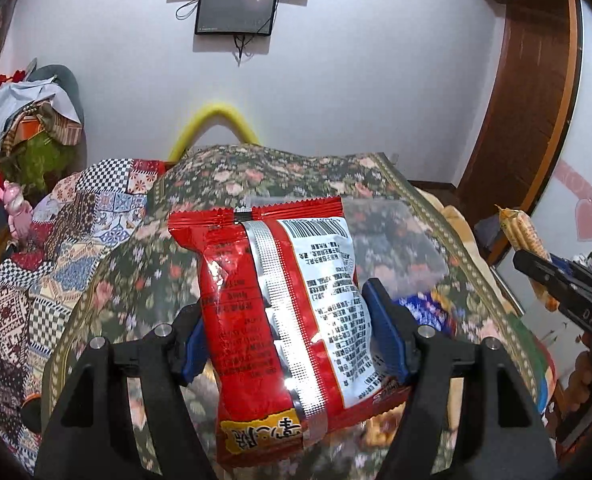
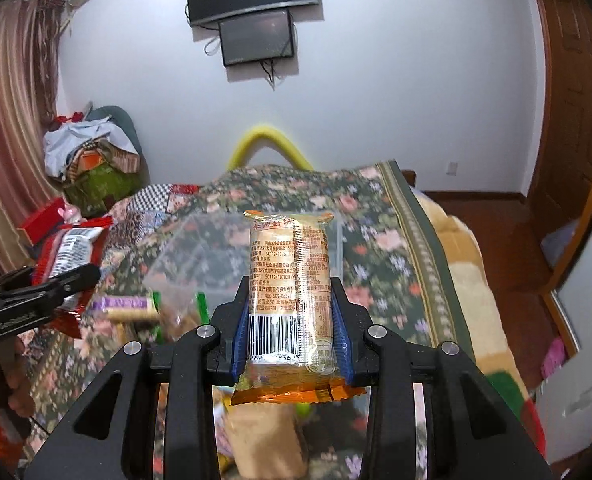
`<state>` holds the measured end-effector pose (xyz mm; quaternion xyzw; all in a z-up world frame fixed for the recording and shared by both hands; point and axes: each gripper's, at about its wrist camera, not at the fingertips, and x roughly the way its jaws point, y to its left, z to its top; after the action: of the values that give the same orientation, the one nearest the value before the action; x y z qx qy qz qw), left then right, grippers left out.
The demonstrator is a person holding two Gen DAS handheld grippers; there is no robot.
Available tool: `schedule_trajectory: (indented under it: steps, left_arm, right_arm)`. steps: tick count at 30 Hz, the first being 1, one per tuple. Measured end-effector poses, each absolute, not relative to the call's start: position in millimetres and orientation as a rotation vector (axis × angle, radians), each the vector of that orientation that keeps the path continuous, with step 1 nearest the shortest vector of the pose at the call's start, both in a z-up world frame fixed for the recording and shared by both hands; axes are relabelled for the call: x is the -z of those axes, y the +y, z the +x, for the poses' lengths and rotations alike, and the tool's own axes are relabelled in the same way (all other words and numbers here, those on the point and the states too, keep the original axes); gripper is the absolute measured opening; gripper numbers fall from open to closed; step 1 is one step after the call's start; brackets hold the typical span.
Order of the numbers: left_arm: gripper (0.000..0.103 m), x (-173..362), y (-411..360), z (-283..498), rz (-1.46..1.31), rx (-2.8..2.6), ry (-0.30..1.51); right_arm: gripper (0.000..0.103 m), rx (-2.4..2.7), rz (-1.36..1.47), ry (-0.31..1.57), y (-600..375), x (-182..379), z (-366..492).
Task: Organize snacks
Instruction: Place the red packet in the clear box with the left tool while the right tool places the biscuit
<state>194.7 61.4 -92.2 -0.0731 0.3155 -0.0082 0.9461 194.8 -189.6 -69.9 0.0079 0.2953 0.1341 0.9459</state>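
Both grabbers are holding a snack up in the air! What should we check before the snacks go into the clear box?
1. Left gripper holds the red snack bag between both blue pads: ok.
2. Right gripper is shut on the orange cracker pack: ok.
3. Both snacks are lifted clear of the flowery bedspread: ok.
4. Clear box sits ahead of the grippers, its top looks open: ok, though blur hides the rim.
5. Room left inside the box: cannot tell.
6. Loose snacks remain on the bed near the box, so sorting is unfinished: not ok.
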Motion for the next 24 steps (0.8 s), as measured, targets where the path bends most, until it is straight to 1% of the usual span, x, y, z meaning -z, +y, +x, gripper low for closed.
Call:
schedule_trajectory:
  steps: [6,10,18,24]
  left_arm:
    - [0.069,85,62,222,-0.152,0.026,0.627]
    - [0.069,85,59,243,-0.132,0.029,0.627]
    - [0.069,101,54,291,-0.100,0.041,0.676]
    - [0.069,125,53,325,-0.082,0.048,0.742]
  right_arm:
    - [0.032,-0.286,0.008,0.585,-173,70,221]
    - [0.032,-0.298,-0.002,0.605,-162,76,237]
    - [0.032,-0.319,-0.025,0.715,-153,102,279]
    - [0.032,-0.328,-0.052,0.807,-148,119,303]
